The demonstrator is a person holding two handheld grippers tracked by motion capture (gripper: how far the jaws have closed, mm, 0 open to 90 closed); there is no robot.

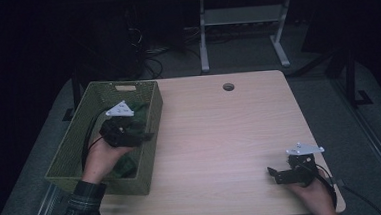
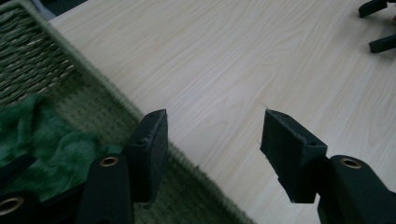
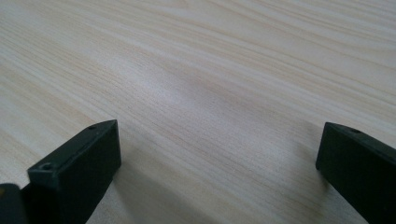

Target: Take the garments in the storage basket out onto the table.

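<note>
Two pairs of tongs are in play, and only one is near the work. The left tongs (image 1: 139, 133) hang over the right-hand wall of the green woven basket (image 1: 69, 145) at the left side of the desk (image 1: 220, 135). Their jaws stand apart with nothing between them: the left gripper view looks through the gap at the basket rim and bare wood beyond it. The green cloth (image 2: 44, 140) lies crumpled on the basket floor, free of any grip, behind and to the basket side of those jaws. In the high view it shows as dark green folds (image 1: 139, 110) past the hand and again under the wrist, so it runs roughly along the basket's long axis, close against the right-hand wall.

The right tongs (image 1: 274, 174) rest low at the near right corner of the desk, well apart from the basket, jaws released and wide over bare wood. Any further handling of the cloth, I judge, falls to the left hand, which would have to turn back inward and down from the rim.
</note>
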